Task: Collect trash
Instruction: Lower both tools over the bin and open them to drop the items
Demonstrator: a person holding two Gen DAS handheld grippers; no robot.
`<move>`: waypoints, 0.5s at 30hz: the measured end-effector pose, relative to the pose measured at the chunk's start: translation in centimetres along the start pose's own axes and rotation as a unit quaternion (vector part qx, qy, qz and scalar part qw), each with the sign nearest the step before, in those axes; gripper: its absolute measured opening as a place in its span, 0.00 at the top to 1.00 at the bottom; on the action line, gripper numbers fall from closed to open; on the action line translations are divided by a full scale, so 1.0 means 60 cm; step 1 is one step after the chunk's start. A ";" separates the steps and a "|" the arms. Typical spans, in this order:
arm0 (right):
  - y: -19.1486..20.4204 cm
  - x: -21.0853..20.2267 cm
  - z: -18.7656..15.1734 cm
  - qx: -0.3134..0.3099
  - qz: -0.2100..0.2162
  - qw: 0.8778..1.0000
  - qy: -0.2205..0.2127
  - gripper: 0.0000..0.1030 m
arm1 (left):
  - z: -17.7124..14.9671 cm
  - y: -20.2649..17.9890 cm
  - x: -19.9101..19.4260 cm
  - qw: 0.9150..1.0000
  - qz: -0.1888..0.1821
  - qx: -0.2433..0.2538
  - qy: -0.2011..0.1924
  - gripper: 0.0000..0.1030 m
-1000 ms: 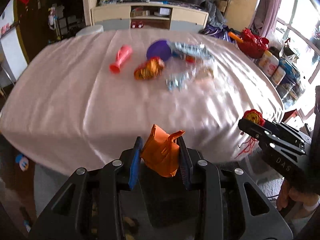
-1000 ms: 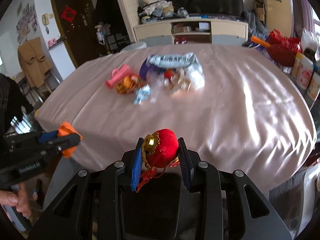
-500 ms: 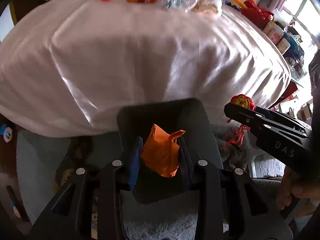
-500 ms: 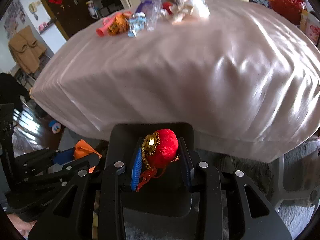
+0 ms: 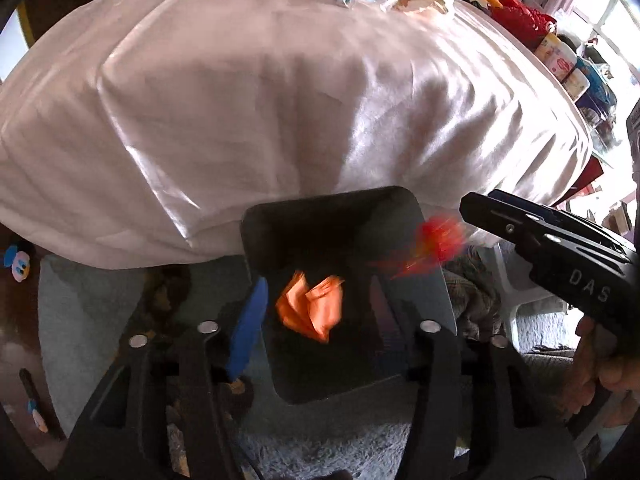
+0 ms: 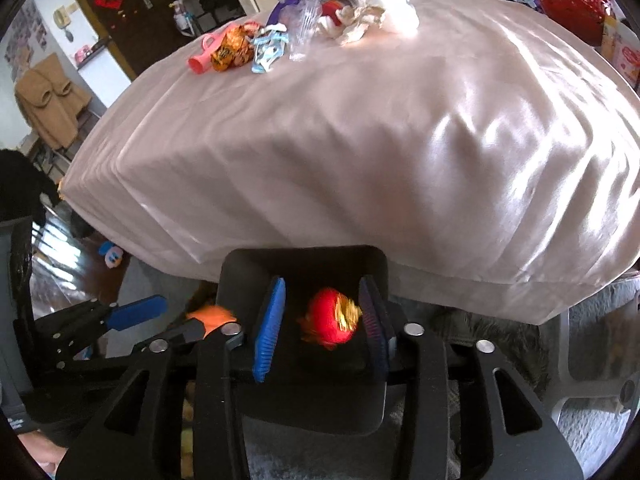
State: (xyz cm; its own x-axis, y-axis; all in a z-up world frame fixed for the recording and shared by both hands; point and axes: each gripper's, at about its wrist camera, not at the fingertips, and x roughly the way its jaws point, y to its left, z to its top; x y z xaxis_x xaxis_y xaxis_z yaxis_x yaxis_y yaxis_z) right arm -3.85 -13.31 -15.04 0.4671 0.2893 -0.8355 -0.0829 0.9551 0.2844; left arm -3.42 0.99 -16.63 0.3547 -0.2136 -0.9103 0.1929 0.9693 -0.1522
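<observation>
Both grippers hang over a black trash bin (image 5: 332, 208) on the floor in front of the table. My left gripper (image 5: 316, 312) is open, and a crumpled orange paper (image 5: 310, 312) is loose between its spread fingers, blurred, over the bin mouth. My right gripper (image 6: 320, 320) is open too, and a red ornament with a gold cap (image 6: 332, 316) sits loose between its pads, blurred, above the bin (image 6: 304, 256). The ornament also shows in the left wrist view (image 5: 438, 238), beside the right gripper's body.
A pile of trash lies on the pink tablecloth (image 6: 360, 120): a pink tube (image 6: 202, 58), an orange snack wrapper (image 6: 234, 50), clear plastic wrappers (image 6: 304, 28) and crumpled paper (image 6: 368, 16). Grey carpet lies around the bin. Red bags and containers (image 5: 560, 64) stand at the right.
Both grippers have dropped from table height to just over the bin. Both have opened, and the orange paper and the red ornament have come loose from the pads.
</observation>
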 end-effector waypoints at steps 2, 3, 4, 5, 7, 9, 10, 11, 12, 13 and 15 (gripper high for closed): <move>-0.001 -0.003 0.002 0.001 0.000 1.000 -0.003 0.58 | 0.002 0.000 -0.006 1.000 0.004 0.001 -0.005 0.41; -0.002 -0.006 0.003 0.002 -0.001 1.000 -0.005 0.58 | 0.003 0.000 -0.008 1.000 0.005 0.000 -0.007 0.40; -0.004 -0.009 0.003 0.004 -0.002 1.000 -0.008 0.57 | 0.005 0.000 -0.011 1.000 0.005 0.000 -0.008 0.40; -0.006 -0.012 0.004 0.005 -0.004 1.000 -0.010 0.57 | 0.006 -0.002 -0.014 1.000 0.007 -0.001 -0.011 0.38; -0.012 -0.022 0.007 0.013 -0.010 1.000 -0.018 0.57 | 0.008 -0.003 -0.022 1.000 0.008 -0.003 -0.017 0.36; -0.016 -0.041 0.013 0.021 -0.015 0.999 -0.034 0.57 | 0.012 -0.007 -0.033 1.000 0.006 -0.009 -0.023 0.36; -0.015 -0.050 0.017 0.023 -0.017 0.999 -0.041 0.57 | 0.014 -0.009 -0.039 1.000 0.005 -0.009 -0.027 0.35; -0.013 -0.062 0.023 0.024 -0.016 0.998 -0.051 0.57 | 0.017 -0.017 -0.051 0.999 0.006 -0.006 -0.035 0.33; -0.009 -0.072 0.028 0.020 -0.012 0.998 -0.061 0.57 | 0.017 -0.022 -0.058 0.999 0.007 -0.002 -0.042 0.30; -0.006 -0.082 0.032 0.016 -0.013 0.997 -0.069 0.57 | 0.018 -0.025 -0.065 0.999 0.006 0.002 -0.048 0.29; -0.004 -0.100 0.041 0.009 -0.020 0.996 -0.089 0.57 | 0.021 -0.031 -0.079 0.998 0.013 0.013 -0.063 0.27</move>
State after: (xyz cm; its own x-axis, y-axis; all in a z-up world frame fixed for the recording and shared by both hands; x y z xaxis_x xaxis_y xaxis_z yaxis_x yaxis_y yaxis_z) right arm -4.45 -15.44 -8.93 0.6177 0.2346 -0.7506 -0.0463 0.9637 0.2631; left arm -4.30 0.05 -11.53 0.4721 -0.2040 -0.8576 0.2052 0.9716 -0.1181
